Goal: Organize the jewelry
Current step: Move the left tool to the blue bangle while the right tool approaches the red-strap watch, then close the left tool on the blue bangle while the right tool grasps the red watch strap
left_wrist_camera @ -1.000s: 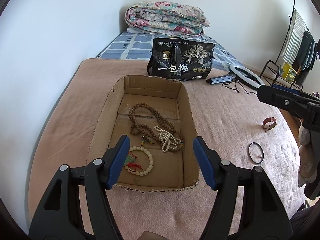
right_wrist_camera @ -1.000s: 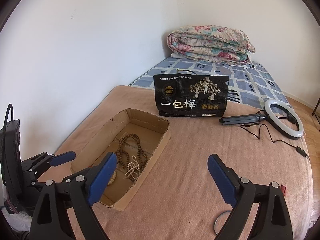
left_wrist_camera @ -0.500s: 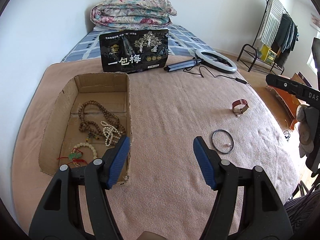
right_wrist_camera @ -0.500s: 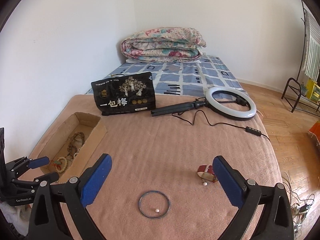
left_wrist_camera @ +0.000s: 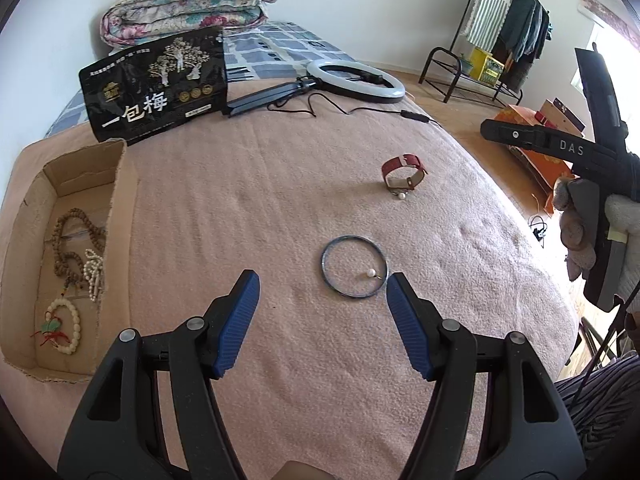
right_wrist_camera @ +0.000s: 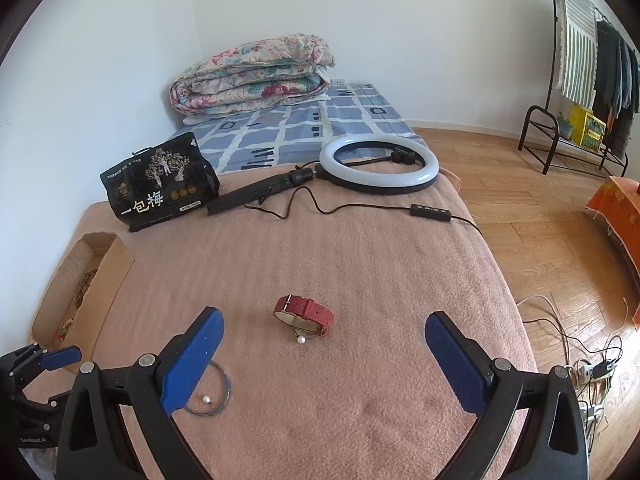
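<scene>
Pink blanket (left_wrist_camera: pixel 280 184): a soft, fuzzy cover spread over the bed – everything in play lies on it.
Left gripper (left_wrist_camera: pixel 323 292): blue-padded jaws stand apart with nothing between them, held above the blanket and angled down.
Right gripper (right_wrist_camera: pixel 324 344): jaws spread wide and empty, also tilted down over the blanket.
Bangle (left_wrist_camera: pixel 354 267): a thin dark ring lying flat, just ahead of the left gripper's right finger; in the right wrist view part of it is hidden behind the right gripper's left finger.
Small pearl (left_wrist_camera: pixel 371 274): a white bead resting inside the bangle, near its rim.
Red watch (right_wrist_camera: pixel 304 315): a red strap curled into a loop, standing on its edge between and just beyond the right gripper's open fingers.
Second pearl (right_wrist_camera: pixel 301 340): a white bead touching or just beside the watch – I cannot tell which.
Cardboard box (left_wrist_camera: pixel 122 240): an open, shallow tray at the left edge of the blanket, well apart from the bangle and watch.
Inside the box: brown bead strands (left_wrist_camera: pixel 70 240), a white bead strand (left_wrist_camera: pixel 94 274), and a pale bead bracelet (left_wrist_camera: pixel 64 326) with a green and red charm.
Far end of the bed: a black snack bag (right_wrist_camera: pixel 160 188), a ring light (right_wrist_camera: pixel 380 164) with its cable, and a folded floral quilt (right_wrist_camera: pixel 252 76).
</scene>
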Demonstrator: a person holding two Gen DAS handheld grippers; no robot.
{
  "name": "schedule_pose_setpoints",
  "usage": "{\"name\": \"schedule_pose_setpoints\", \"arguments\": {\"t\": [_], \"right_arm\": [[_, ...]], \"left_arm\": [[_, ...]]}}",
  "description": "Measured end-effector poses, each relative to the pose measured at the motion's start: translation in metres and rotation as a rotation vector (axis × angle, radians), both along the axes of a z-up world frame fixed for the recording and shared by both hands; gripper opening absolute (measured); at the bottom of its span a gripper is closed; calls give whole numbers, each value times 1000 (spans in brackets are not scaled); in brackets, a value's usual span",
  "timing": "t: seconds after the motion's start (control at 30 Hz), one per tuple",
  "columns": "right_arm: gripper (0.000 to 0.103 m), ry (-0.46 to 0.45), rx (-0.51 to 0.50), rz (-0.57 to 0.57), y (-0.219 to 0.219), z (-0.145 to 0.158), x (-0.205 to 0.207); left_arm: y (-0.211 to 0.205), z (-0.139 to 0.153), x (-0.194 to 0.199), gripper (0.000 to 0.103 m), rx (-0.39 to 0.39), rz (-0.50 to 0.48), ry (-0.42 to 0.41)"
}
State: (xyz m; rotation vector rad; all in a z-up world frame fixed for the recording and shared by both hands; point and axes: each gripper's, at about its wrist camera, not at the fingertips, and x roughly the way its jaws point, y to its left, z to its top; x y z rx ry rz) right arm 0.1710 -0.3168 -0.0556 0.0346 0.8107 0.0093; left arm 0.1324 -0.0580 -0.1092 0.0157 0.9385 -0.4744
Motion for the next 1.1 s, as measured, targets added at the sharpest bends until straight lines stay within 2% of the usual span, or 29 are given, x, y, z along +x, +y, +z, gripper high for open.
{"name": "schedule_pose_setpoints", "arguments": {"t": [0.07, 0.17, 0.33, 0.67, 0.77, 0.9, 1.0, 1.1], "right_arm": [[102, 1, 1, -5, -6, -4, 0], [102, -3, -1, -5, -11, -9, 2], [102, 10, -4, 6, -12, -21, 9], [102, 63, 19, 46, -7, -44, 26], [102, 66, 11, 56, -4, -48, 31], [103, 85, 21, 70, -1, -55, 39], [103, 101, 19, 84, 3, -62, 45], [103, 112, -10, 112, 10, -68, 50]], "left_arm": [[-15, -7, -1, 68, -2, -21, 6], [-37, -20, -3, 77, 22, -56, 10], [-65, -45, -2, 78, 72, -82, 16], [-81, -82, 25, 78, 116, 4, 52], [-84, -87, 29, 78, 160, 26, 27], [-84, -91, 35, 78, 175, 53, 26], [-84, -94, 38, 87, 188, 69, 17], [-82, -96, 41, 89, 177, 75, 21]]}}
